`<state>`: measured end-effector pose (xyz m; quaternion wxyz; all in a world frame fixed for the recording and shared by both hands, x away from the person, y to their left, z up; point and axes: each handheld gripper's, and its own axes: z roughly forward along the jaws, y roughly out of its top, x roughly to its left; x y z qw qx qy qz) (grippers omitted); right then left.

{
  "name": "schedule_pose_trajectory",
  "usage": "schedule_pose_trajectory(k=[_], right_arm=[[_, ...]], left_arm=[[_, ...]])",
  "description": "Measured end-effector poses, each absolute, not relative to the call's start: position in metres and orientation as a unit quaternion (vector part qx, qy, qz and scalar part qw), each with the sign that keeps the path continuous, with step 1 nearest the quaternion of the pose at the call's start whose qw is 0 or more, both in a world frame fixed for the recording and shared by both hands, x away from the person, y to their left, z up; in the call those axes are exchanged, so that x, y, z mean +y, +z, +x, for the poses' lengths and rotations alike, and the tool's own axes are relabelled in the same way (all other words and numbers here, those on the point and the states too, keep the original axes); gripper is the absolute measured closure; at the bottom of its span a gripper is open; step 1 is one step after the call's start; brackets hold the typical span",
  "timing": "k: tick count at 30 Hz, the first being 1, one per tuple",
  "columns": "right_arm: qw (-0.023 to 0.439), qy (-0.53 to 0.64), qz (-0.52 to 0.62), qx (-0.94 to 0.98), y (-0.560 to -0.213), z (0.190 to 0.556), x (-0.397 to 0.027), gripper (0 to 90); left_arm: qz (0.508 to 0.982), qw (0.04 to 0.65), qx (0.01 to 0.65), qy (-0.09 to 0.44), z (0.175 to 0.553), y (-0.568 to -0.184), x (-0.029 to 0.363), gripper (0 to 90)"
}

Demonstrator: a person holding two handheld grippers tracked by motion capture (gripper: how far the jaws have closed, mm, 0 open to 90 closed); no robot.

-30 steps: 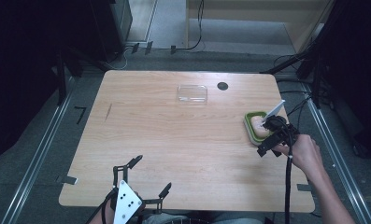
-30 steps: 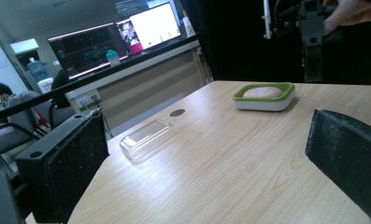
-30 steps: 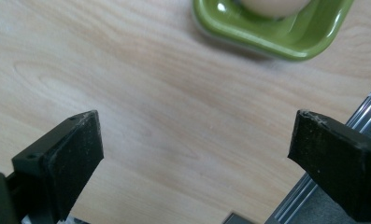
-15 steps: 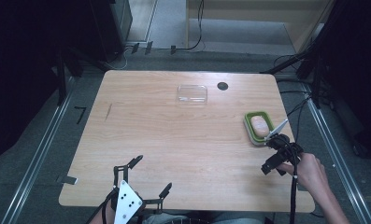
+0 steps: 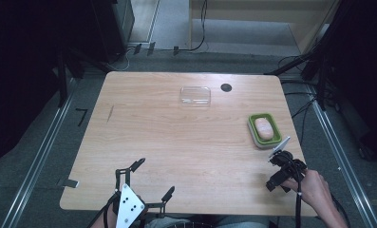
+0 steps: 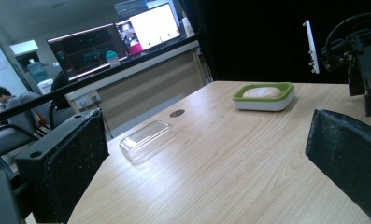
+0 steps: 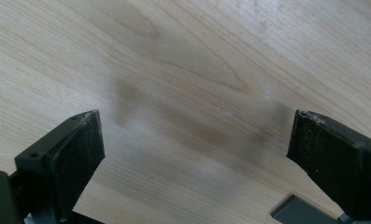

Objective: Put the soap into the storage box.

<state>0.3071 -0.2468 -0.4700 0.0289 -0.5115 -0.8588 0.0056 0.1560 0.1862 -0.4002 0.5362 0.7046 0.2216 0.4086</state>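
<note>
The right hand-held gripper hung wide open and empty just short of the dish; soap sat inside, lid unplaced beyond.

No legible text, label or number on anything.

High view overlooks table; left gripper view skims it
</note>
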Motion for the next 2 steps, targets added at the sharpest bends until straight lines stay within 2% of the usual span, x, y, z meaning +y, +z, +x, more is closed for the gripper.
schedule_pose_trajectory(k=[2], right_arm=[[0.029,0.007,-0.507,-0.861,-0.4702,0.3072,-0.2466,3.8]], left_arm=[[0.704,0.536,0.221,0.409,0.1561,-0.4003,0.1863,0.0]])
